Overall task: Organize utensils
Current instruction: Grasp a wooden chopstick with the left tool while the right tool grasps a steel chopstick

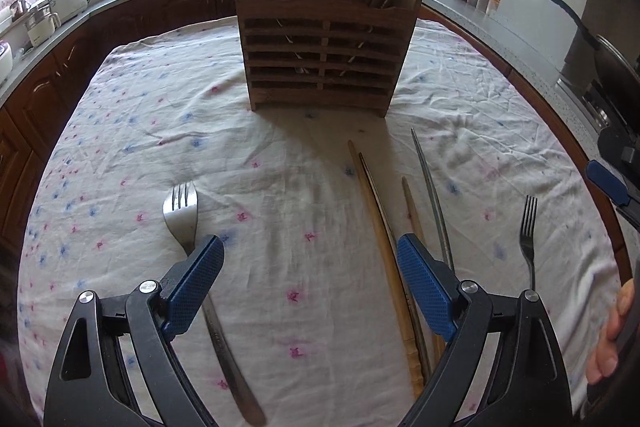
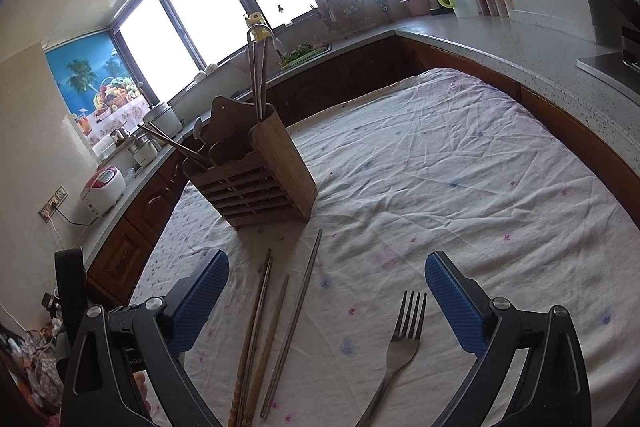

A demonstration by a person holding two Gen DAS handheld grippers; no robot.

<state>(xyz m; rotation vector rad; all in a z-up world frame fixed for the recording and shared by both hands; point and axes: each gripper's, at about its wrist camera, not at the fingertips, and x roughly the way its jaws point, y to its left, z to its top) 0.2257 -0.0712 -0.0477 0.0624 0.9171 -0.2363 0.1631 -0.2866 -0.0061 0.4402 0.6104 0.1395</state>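
A steel fork [image 1: 182,215] is seen just left of the wide-open, empty left gripper [image 1: 310,259], handle pointing back; the right gripper [image 2: 326,291], also empty, is spread above another fork [image 2: 404,331].

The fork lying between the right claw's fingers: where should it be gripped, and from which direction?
Probably at the narrow neck or upper handle of the fork, coming from above. It lies flat on the tablecloth, tines pointing away, its handle running back between the fingers, so the open right claw could close across the handle's thin sides. The tine head looks too broad and flat to pinch.
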